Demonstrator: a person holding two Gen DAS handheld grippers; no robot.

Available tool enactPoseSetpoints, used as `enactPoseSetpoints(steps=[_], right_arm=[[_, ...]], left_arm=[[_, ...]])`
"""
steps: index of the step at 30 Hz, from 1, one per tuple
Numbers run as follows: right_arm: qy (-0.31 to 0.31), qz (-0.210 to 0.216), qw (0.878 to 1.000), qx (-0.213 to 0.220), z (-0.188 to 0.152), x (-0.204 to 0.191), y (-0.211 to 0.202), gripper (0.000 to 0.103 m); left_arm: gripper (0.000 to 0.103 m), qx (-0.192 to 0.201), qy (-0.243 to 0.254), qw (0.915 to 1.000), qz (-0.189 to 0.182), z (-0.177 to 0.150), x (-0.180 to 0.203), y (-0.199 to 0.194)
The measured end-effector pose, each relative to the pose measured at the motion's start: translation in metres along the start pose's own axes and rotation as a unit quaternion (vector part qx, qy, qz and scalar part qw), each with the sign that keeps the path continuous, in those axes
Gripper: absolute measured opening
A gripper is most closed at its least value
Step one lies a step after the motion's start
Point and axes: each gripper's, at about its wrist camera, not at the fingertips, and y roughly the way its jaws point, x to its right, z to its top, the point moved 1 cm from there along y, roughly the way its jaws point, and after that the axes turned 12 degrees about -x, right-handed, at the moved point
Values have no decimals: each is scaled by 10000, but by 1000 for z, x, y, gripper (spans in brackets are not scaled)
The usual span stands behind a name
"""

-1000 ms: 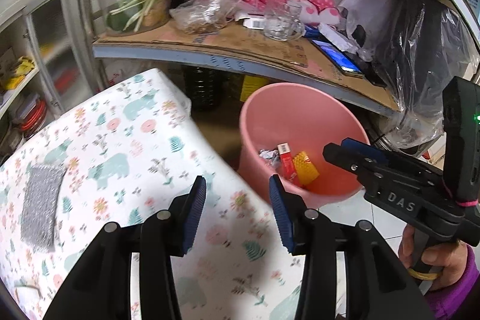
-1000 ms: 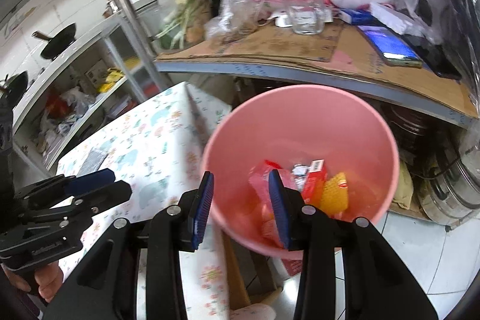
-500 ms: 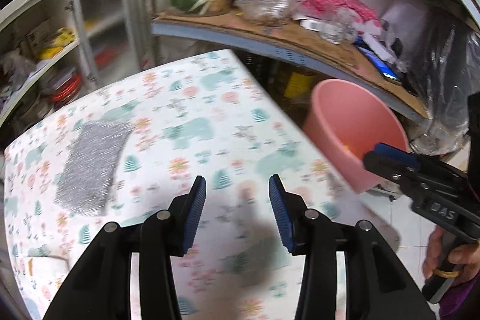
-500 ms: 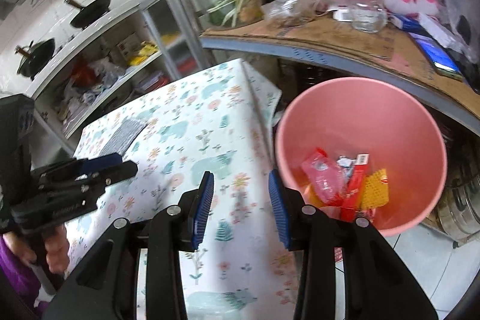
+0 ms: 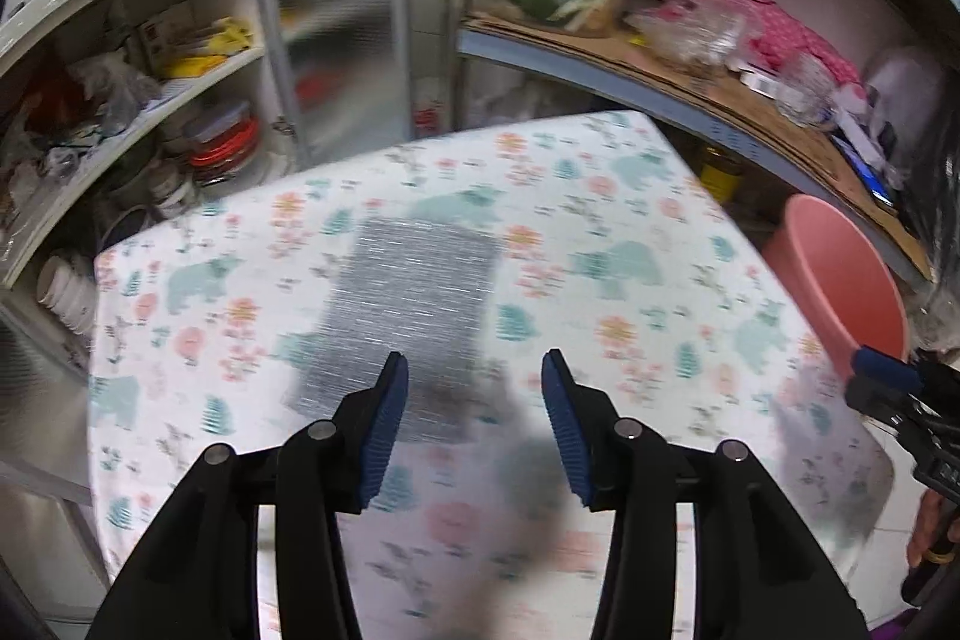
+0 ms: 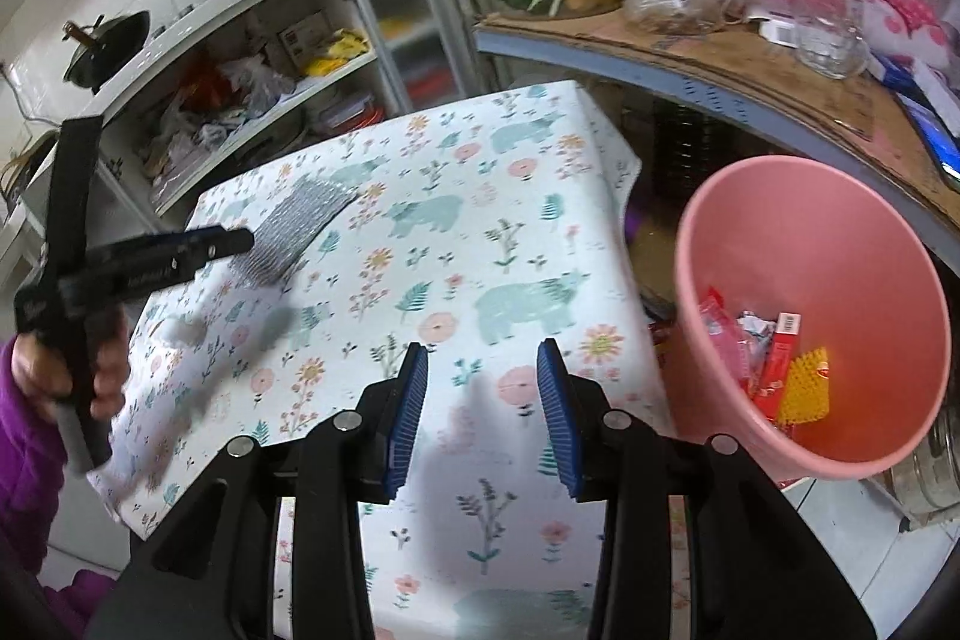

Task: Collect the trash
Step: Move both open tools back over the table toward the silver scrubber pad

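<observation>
left gripper [image 5: 474, 424] open-jawed | pink bin [image 6: 810, 316] wrappers (print unreadable)

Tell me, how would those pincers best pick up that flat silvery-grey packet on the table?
Probably by an edge. The silvery-grey packet lies flat on the floral tablecloth, so there is no height to pinch. The open left gripper hovers at its near short edge; come down steeply there, one finger sliding under.

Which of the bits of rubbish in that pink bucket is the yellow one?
Inside the pink plastic bucket, it is the yellow dimpled wrapper lying rightmost. The long carton beside it is red, and the crumpled plastic packet further left is red too.
</observation>
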Motion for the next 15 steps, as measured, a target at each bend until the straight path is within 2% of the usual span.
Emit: enactPoseSetpoints(steps=[8, 15], right_arm=[[-191, 88, 9996, -186, 5, -16, 14, 39], [-323, 123, 9988, -342, 6, -26, 26, 39]], left_arm=[[52, -256, -411, 9987, 123, 14, -55, 25], [52, -471, -454, 9979, -33, 20, -59, 50]])
